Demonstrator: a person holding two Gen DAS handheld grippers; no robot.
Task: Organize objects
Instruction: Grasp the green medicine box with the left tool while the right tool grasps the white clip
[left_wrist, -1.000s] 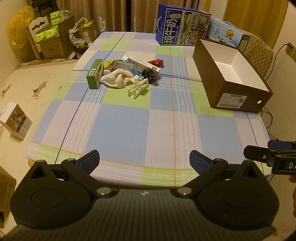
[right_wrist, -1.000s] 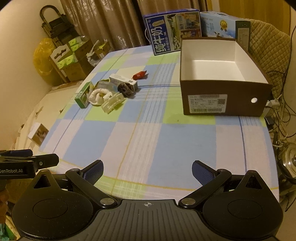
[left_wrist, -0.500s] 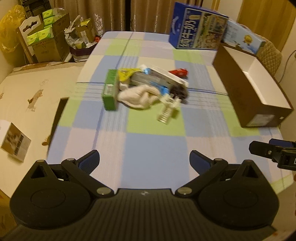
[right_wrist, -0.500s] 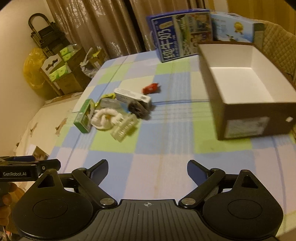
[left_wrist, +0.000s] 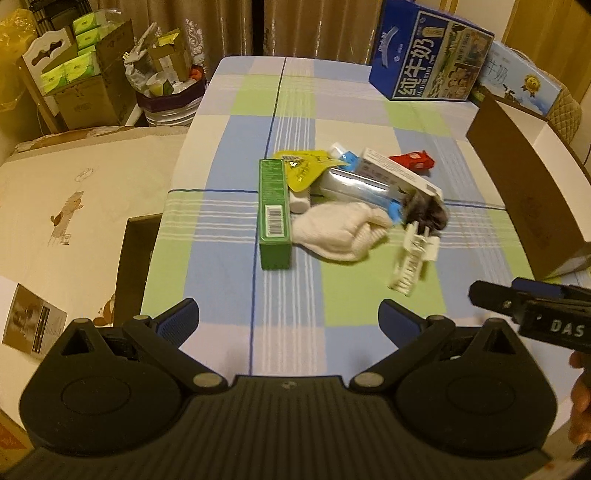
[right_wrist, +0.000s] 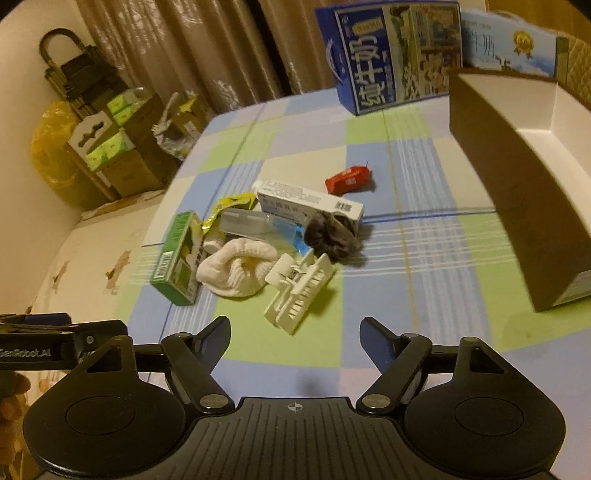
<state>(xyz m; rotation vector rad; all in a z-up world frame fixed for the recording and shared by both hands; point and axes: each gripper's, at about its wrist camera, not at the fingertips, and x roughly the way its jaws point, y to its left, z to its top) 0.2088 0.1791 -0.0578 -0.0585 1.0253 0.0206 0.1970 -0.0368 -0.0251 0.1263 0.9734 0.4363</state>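
Closer to the pile (left_wrist: 347, 206), both tongs (left_wrist: 290, 321) (right_wrist: 295, 332) gape wide, empty.

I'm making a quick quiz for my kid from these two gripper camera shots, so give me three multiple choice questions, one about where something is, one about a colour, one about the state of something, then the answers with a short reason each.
1. Where does the white hair clip lie?
A. inside the brown box
B. on the tablecloth, at the near edge of the pile
C. on top of the milk carton

2. What colour is the small packet lying apart behind the pile?
A. red
B. purple
C. black

3. What state is the right gripper in?
A. shut on the sock
B. shut on nothing
C. open, holding nothing

Answers:
1 B: the clip rests on a green square of the tablecloth, in front of the white sock.
2 A: the packet shows red in both views.
3 C: its fingers stand wide apart above the cloth with nothing between them; the left gripper looks the same.
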